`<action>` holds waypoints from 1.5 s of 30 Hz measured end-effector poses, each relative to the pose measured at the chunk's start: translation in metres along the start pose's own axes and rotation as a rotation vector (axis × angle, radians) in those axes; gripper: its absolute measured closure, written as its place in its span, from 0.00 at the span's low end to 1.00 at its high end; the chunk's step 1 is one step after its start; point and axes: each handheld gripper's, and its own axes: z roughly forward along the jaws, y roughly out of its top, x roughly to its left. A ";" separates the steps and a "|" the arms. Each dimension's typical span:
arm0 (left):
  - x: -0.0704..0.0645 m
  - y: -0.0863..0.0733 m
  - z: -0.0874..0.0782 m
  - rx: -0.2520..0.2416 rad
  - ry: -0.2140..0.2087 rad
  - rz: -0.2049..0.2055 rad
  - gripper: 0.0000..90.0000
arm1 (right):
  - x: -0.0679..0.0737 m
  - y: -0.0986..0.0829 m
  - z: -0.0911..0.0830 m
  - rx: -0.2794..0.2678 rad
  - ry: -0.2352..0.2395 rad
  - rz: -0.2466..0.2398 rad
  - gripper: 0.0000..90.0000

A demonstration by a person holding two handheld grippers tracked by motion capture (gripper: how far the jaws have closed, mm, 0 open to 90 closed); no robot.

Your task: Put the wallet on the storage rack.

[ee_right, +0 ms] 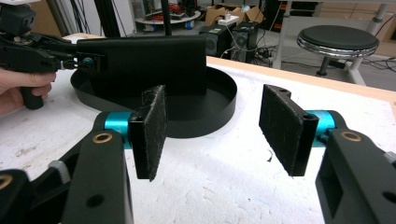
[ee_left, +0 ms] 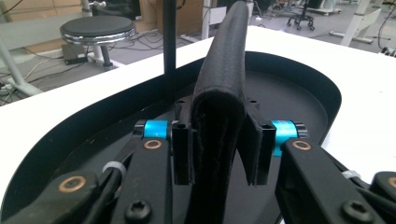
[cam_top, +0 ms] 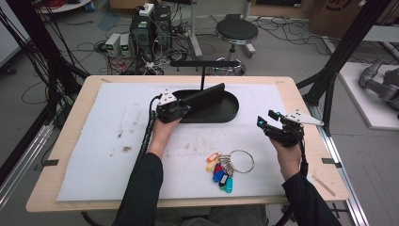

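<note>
A black folded wallet (cam_top: 205, 96) stands on edge over the black oval tray (cam_top: 230, 113). My left gripper (cam_top: 186, 108) is shut on the wallet's near end; in the left gripper view its pads (ee_left: 183, 151) press both sides of the wallet (ee_left: 220, 88), with the tray rim (ee_left: 303, 81) behind. My right gripper (cam_top: 267, 118) hovers open to the right of the tray with nothing between its jaws. In the right gripper view its gripper (ee_right: 215, 126) faces the tray (ee_right: 205, 119), the wallet (ee_right: 144, 63) and the left gripper (ee_right: 88, 63).
A thin black T-shaped post (cam_top: 203, 70) rises from the back of the tray. A key ring with several coloured tags (cam_top: 227, 168) lies on the white mat (cam_top: 108, 141) near the front edge. A stool (cam_top: 236, 32) and cables are on the floor beyond.
</note>
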 end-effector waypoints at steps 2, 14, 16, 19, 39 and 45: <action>0.000 0.000 0.000 0.003 0.001 -0.002 0.74 | 0.000 0.000 0.000 0.001 0.000 0.003 0.47; -0.001 0.006 -0.006 0.045 0.052 -0.018 0.50 | -0.001 0.000 0.000 0.002 0.000 0.004 0.47; -0.002 0.007 -0.007 0.059 0.056 -0.009 0.46 | -0.001 0.000 0.000 0.003 0.000 0.002 0.47; -0.006 0.010 -0.009 0.079 0.044 -0.022 0.40 | -0.001 0.000 0.000 0.002 -0.001 0.002 0.47; -0.019 0.031 -0.062 0.069 0.099 0.025 0.31 | -0.002 0.000 -0.001 0.002 -0.004 0.008 0.46; -0.024 0.029 -0.091 0.038 0.081 0.021 0.27 | -0.001 -0.001 -0.001 0.006 -0.003 0.007 0.46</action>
